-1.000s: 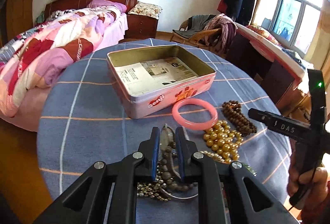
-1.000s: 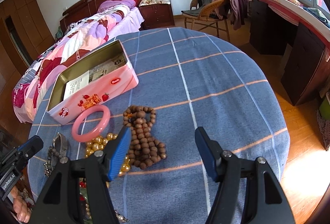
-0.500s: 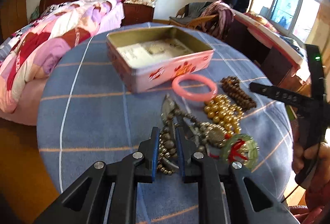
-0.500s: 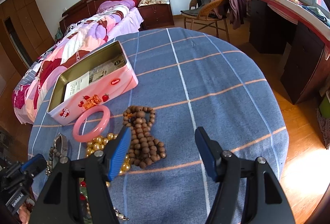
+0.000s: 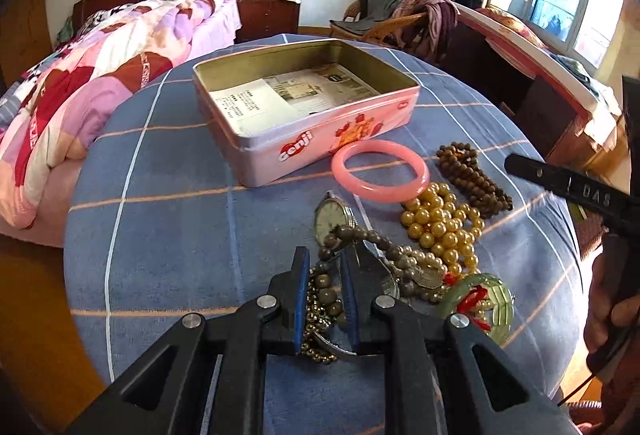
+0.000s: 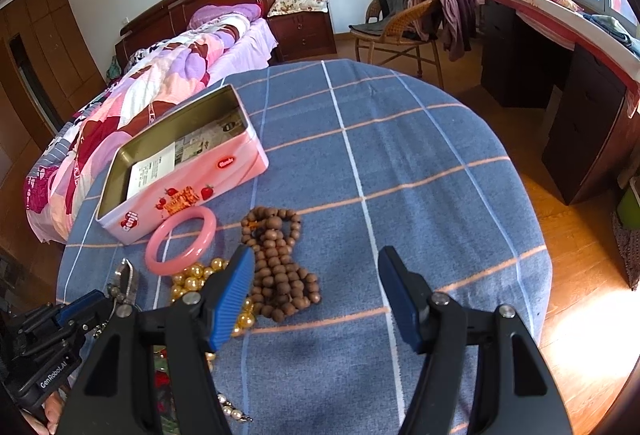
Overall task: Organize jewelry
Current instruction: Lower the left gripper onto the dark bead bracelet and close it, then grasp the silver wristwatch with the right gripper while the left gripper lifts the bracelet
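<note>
Down low, the left gripper (image 5: 325, 271) has its blue fingers squeezed nearly together, pinching a string of dark green-brown beads (image 5: 326, 293); the beads trail up to a little watch (image 5: 333, 217), which lies just in front of the pink tin (image 5: 304, 115) on the blue checked cloth (image 5: 168, 227); the right gripper (image 6: 316, 293) has its fingers spread wide with nothing between them, hanging over the cloth to the right of the tin.

Only the left wrist view shows the green round charm with red thread (image 5: 478, 301), at the near end of the jewelry pile, far from the tin; only the right wrist view shows a short run of pearl beads (image 6: 232, 411) by the near edge of the cloth.

Both views show the tin open, with just printed paper (image 5: 280, 97) inside; the pink bangle (image 5: 380, 171) lies flat against the tin's front side; the gold beads (image 5: 440, 223) sit past the bangle; the brown wooden beads (image 6: 278, 259) lie right of the bangle.
</note>
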`<state>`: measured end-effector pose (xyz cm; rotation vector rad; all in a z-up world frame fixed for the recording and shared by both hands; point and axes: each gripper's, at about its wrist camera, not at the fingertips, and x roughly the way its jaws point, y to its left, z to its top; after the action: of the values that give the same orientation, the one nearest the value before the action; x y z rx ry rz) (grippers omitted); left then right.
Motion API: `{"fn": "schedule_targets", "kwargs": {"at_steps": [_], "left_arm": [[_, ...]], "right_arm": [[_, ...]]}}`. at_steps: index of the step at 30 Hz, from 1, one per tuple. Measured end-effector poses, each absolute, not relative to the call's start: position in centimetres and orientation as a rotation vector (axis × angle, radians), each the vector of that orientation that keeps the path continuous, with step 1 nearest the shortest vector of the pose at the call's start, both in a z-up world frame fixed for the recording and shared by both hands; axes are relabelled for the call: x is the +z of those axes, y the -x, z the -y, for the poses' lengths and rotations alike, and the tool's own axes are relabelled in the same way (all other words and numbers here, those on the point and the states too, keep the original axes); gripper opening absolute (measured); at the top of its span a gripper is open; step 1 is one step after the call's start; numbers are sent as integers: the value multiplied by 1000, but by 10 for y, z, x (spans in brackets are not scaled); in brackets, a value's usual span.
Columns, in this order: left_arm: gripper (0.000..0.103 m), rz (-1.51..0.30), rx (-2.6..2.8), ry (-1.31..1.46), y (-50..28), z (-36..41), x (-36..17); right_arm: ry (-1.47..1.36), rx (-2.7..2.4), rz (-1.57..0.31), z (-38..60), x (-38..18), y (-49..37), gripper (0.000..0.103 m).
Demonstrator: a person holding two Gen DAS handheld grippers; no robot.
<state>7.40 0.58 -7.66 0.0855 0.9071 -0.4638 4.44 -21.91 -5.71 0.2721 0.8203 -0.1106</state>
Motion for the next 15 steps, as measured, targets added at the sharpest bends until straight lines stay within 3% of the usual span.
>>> {"fn": "schedule_targets", "kwargs": {"at_steps": [9,12,15], "left_arm": [[15,-916,-438,-116,-83,2,-87],[7,-883,-448,-104,-82,1,-85],[7,-831,-453,-54,-76,-6,-75]], "right_arm": [[-283,-109,-829,219,-60,-45,68],[-274,-105,-821,218,-58,-45,68],[-273,-105,-814,218,-57,-45,68]]}}
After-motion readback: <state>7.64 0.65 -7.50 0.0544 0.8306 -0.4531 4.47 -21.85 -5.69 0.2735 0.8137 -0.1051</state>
